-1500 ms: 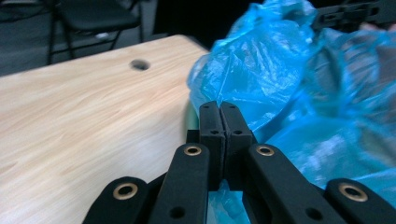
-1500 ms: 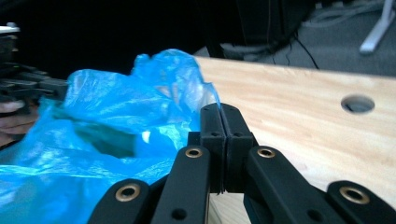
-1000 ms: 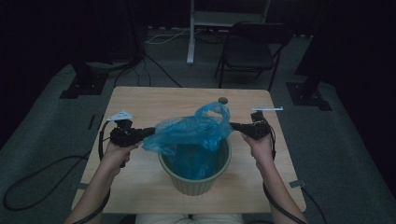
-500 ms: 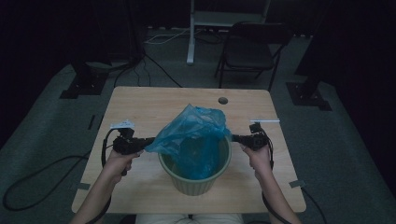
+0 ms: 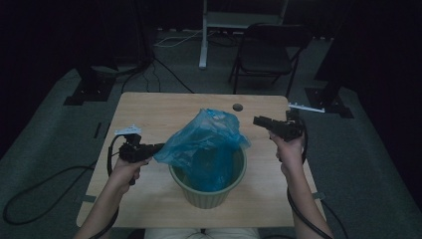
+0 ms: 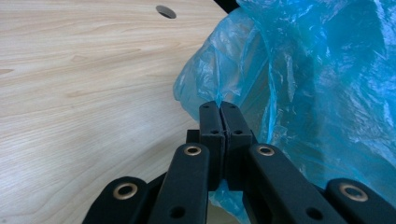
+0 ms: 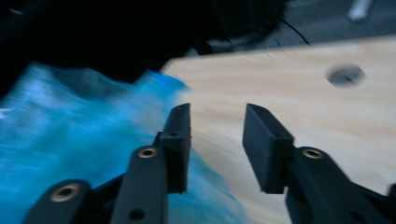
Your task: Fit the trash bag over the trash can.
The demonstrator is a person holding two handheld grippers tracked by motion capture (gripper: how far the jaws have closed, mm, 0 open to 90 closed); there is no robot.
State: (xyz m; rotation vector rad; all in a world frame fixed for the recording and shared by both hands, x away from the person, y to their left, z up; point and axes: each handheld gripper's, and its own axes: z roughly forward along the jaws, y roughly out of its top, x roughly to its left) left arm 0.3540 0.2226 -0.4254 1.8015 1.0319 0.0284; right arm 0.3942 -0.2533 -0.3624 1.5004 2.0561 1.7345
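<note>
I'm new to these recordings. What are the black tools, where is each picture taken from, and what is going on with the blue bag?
A person holds handheld tongs in each hand; no robot arm. The high view looks down on a wooden table from above. The other two come from cameras riding on each tool. A green bin stands on the table, lined with a blue plastic bag. The left tongs are shut on the bag's edge. The right tongs are open, holding nothing, beside the bag.

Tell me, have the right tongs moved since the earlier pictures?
Yes. The right tongs now stand open, off the blue bag, farther up the table toward its round hole.
</note>
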